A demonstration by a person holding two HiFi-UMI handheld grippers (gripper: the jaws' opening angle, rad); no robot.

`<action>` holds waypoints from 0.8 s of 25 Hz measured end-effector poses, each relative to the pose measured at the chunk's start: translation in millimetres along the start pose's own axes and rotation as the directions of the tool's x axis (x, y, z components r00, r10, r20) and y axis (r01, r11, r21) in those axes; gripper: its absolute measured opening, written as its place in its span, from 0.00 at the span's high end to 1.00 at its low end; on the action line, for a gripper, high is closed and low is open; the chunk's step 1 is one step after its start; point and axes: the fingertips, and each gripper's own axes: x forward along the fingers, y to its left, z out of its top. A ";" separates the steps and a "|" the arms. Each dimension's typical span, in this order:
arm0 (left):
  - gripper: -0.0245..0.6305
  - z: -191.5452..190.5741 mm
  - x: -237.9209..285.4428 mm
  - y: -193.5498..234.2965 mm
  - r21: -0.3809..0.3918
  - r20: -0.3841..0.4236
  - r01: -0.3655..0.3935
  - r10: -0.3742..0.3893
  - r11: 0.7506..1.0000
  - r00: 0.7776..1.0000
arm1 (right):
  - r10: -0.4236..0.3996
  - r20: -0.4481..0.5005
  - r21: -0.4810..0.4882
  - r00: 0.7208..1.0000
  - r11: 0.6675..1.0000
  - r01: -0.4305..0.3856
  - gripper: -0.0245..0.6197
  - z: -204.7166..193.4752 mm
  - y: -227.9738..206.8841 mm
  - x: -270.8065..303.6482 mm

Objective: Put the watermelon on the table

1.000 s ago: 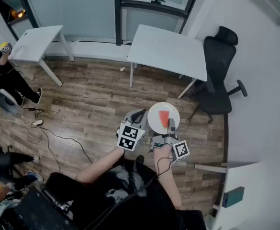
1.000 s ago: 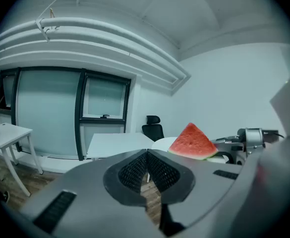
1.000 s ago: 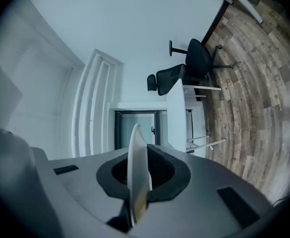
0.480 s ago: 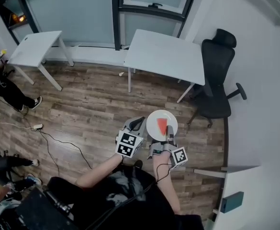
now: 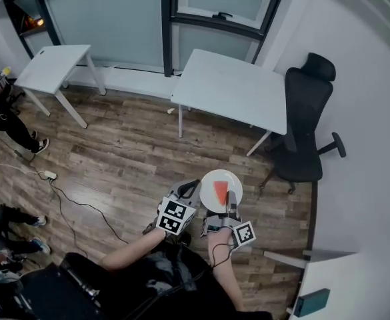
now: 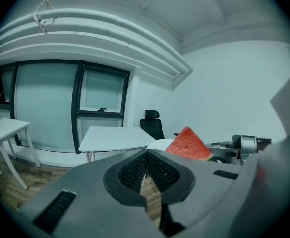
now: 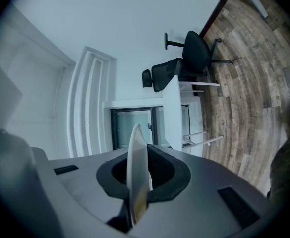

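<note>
A red watermelon wedge (image 5: pixel 221 192) lies on a round white plate (image 5: pixel 211 179), carried in the air above the wooden floor. My right gripper (image 5: pixel 231 202) is shut on the plate's near rim; in the right gripper view the plate (image 7: pixel 137 172) stands edge-on between the jaws. My left gripper (image 5: pixel 188 191) hovers just left of the plate, shut, with nothing in it (image 6: pixel 147 155). From the left gripper view the wedge (image 6: pixel 188 144) and the plate (image 6: pixel 160 144) show to the right. The white table (image 5: pixel 231 89) stands ahead, apart from the plate.
A black office chair (image 5: pixel 305 132) stands right of the table. A second white table (image 5: pixel 48 65) is at the far left, with a person (image 5: pixel 1 119) and floor cables (image 5: pixel 55 179) near it. Another white desk (image 5: pixel 335 279) is at the lower right.
Both grippers and the plate with the wedge have moved together and sunk a little, and show lower in the head view. The grip on the plate is unchanged.
</note>
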 end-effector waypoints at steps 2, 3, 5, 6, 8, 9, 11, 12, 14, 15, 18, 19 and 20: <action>0.96 -3.6 14.0 9.0 0.000 -0.009 -0.014 0.014 1.000 1.000 | -0.036 -0.017 0.025 0.999 0.999 0.036 0.93 -2.3 -15.7 11.2; 0.96 -4.5 22.3 15.9 -0.007 -0.017 -0.017 0.017 1.000 1.000 | -0.047 -0.028 0.028 0.998 0.998 0.048 0.93 -3.9 -20.9 19.0; 0.96 -1.3 41.0 33.4 -0.021 -0.025 -0.020 0.020 1.000 0.999 | -0.061 -0.045 0.020 0.997 0.998 0.062 0.93 -5.8 -26.7 41.5; 0.96 2.8 51.7 43.6 -0.026 -0.023 -0.021 0.020 0.999 1.000 | -0.063 -0.050 0.015 0.997 0.998 0.063 0.93 -5.6 -27.8 56.6; 0.95 13.9 75.2 65.4 -0.031 -0.016 -0.022 0.021 0.999 1.000 | -0.054 -0.053 0.005 0.997 0.999 0.054 0.93 -2.9 -26.0 92.1; 0.95 20.2 86.8 76.3 -0.031 -0.013 -0.021 0.020 0.999 1.000 | -0.046 -0.051 0.000 0.998 0.999 0.046 0.93 -1.0 -23.4 110.8; 0.96 33.2 107.0 97.7 -0.021 0.000 -0.015 0.015 1.000 1.000 | -0.024 -0.049 -0.010 0.999 1.000 0.024 0.93 1.2 -17.1 146.8; 0.96 39.4 116.0 108.6 -0.015 0.005 -0.010 0.010 1.000 1.000 | -0.016 -0.046 -0.011 0.999 1.000 0.016 0.93 0.8 -14.3 163.8; 0.95 50.2 134.1 128.8 -0.020 -0.001 0.012 -0.012 1.000 1.000 | -0.009 -0.034 -0.001 0.999 1.000 0.009 0.93 -1.8 -7.9 194.5; 0.96 55.6 143.3 136.6 -0.028 -0.008 0.028 -0.029 0.999 1.000 | -0.006 -0.027 0.000 1.000 1.000 0.006 0.93 -2.3 -4.4 207.7; 0.96 71.2 173.3 156.8 -0.014 -0.010 0.073 -0.073 0.997 0.997 | 0.007 -0.008 -0.016 1.000 1.000 -0.007 0.93 -0.4 2.7 242.5; 0.96 77.4 184.7 162.6 -0.003 -0.009 0.084 -0.084 0.996 0.996 | 0.007 0.003 -0.012 1.000 1.000 -0.007 0.93 2.1 3.1 253.5; 0.96 84.0 196.2 166.3 0.002 -0.010 0.096 -0.096 0.995 0.995 | 0.006 0.017 -0.003 1.000 1.000 -0.006 0.93 6.5 2.7 263.3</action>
